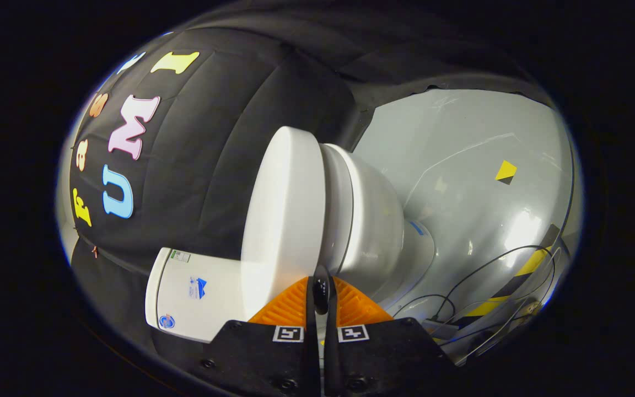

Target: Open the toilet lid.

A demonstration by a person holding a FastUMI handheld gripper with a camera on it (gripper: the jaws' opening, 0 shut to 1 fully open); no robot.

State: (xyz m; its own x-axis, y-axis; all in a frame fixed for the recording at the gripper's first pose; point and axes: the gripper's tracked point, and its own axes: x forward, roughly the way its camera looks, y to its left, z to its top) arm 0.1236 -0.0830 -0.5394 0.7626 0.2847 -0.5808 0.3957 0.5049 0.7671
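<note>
Glossy grey floor carries a white ceramic toilet bowl, seen tilted. Its smooth white plastic lid lies closed on the bowl's rim, with the white cistern behind it. At the lid's front edge, the gripper has its fingers pressed together, touching it.

The claw fingers sit nearly together and cover the near rim of the lid, so whether they touch it cannot be told. The lid hides part of the tank behind it. Labels on the tank are too small to tell.
</note>
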